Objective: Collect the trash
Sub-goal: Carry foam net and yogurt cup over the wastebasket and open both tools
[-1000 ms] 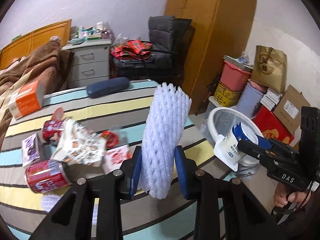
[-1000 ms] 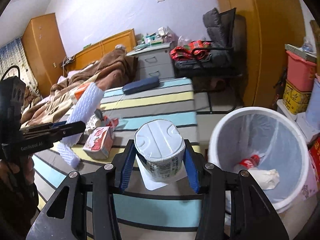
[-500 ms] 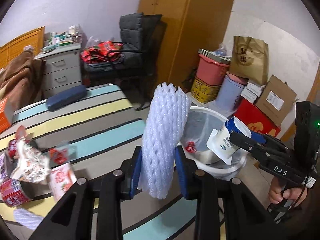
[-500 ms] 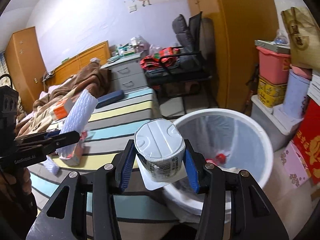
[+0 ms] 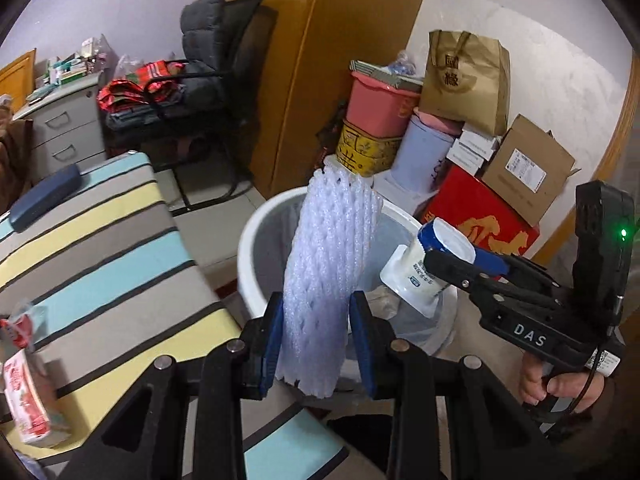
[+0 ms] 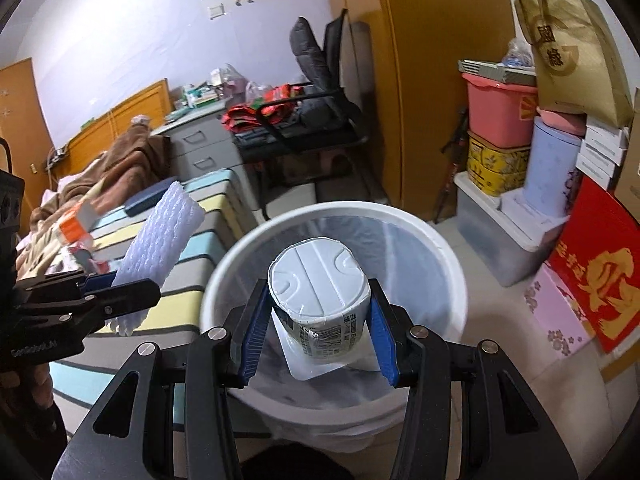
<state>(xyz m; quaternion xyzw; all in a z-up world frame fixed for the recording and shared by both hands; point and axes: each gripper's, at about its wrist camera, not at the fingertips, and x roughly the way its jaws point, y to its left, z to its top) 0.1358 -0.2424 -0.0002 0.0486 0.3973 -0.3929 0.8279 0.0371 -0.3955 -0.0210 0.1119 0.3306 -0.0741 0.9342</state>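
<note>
My left gripper [image 5: 318,344] is shut on a white foam net sleeve [image 5: 328,272], which stands upright between its blue pads, level with the near rim of the white trash bin [image 5: 248,248]. The same sleeve [image 6: 160,240] shows at the left of the right wrist view, beside the bin. My right gripper [image 6: 318,336] is shut on a white yogurt cup [image 6: 320,304] with a peeled lid, held over the bin's [image 6: 452,272] open mouth. In the left wrist view the cup [image 5: 424,272] hangs above the bin's right side.
A striped bed [image 5: 100,248] lies left of the bin, with a red-and-white carton [image 5: 28,404] and other wrappers on it. Boxes, a pink tub [image 5: 380,104] and a brown paper bag [image 5: 464,80] are stacked behind the bin. A black chair [image 6: 320,112] stands farther back.
Both grippers have swung right, from over the bed to the bin, each still holding its item. The bin has grown large in both views and the bed's litter has slid off to the left.
</note>
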